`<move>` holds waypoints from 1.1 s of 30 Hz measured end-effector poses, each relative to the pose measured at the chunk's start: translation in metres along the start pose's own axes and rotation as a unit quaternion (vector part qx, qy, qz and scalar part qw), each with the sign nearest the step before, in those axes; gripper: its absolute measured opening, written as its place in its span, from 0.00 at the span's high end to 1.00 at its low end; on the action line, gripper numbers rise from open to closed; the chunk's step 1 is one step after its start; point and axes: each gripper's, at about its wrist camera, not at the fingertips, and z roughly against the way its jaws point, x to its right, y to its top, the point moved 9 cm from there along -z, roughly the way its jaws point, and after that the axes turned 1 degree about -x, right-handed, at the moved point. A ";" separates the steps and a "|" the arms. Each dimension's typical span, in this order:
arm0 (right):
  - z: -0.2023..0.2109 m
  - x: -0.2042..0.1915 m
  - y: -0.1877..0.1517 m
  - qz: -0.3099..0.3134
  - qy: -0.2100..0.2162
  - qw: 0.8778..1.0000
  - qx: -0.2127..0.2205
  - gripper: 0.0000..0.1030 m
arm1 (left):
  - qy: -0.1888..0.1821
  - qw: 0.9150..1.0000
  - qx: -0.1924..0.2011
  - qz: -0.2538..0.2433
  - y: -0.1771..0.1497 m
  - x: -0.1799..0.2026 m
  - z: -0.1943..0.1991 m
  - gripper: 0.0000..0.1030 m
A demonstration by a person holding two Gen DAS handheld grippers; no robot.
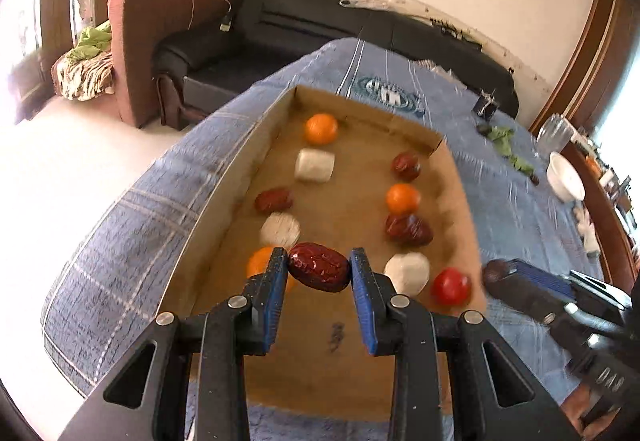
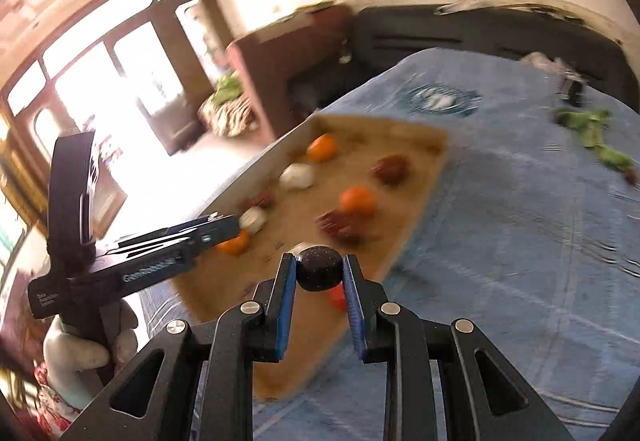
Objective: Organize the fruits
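Observation:
A shallow cardboard tray point(image 1: 240, 169) lies on a blue cloth and holds two rows of fruit. The left row has an orange point(image 1: 321, 128), a white piece point(image 1: 315, 165), a red date point(image 1: 273, 199) and another white piece point(image 1: 280, 229). The right row has dates, an orange point(image 1: 403, 198), a white piece point(image 1: 407, 273) and a red tomato point(image 1: 451, 286). Over the tray's near end, my left gripper point(image 1: 319, 268) is shut on a wrinkled red date point(image 1: 319, 267). My right gripper point(image 2: 320, 269) is shut on a dark round fruit point(image 2: 321, 268) near the tray's right edge.
On the cloth to the right are green leaves point(image 1: 504, 139), a glass jar point(image 1: 554, 133) and a white bowl point(image 1: 565, 177). A black sofa point(image 1: 320, 25) and a brown armchair point(image 1: 160, 25) stand behind the table. A gloved hand point(image 2: 76, 357) holds the left gripper's handle.

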 end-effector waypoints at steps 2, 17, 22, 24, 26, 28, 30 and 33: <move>-0.011 -0.006 -0.004 0.011 -0.003 1.000 -0.012 0.74 | -0.003 1.000 -0.009 -0.001 -0.006 -0.002 -0.005 0.70; -0.048 -0.027 -0.030 0.074 -0.055 0.995 -0.040 0.74 | 0.007 1.000 0.002 -0.001 -0.010 -0.002 -0.009 0.67; -0.047 -0.024 -0.030 0.071 -0.057 0.995 -0.036 0.73 | -0.009 1.000 -0.002 0.020 -0.009 -0.006 -0.003 0.54; -0.044 -0.023 -0.028 0.067 -0.053 0.996 -0.032 0.69 | -0.009 1.000 -0.001 0.024 -0.009 -0.008 0.000 0.54; -0.040 -0.024 -0.026 0.066 -0.051 0.996 -0.027 0.60 | -0.010 1.000 0.004 0.029 -0.007 -0.009 0.005 0.53; -0.035 -0.025 -0.025 0.065 -0.049 0.996 -0.021 0.56 | -0.013 0.999 0.009 0.035 -0.006 -0.011 0.011 0.47; -0.030 -0.026 -0.025 0.064 -0.047 0.997 -0.018 0.55 | -0.015 0.999 0.016 0.042 -0.003 -0.012 0.017 0.44; -0.020 -0.024 -0.024 0.060 -0.048 0.997 -0.007 0.51 | -0.012 0.998 0.026 0.048 0.001 -0.014 0.025 0.40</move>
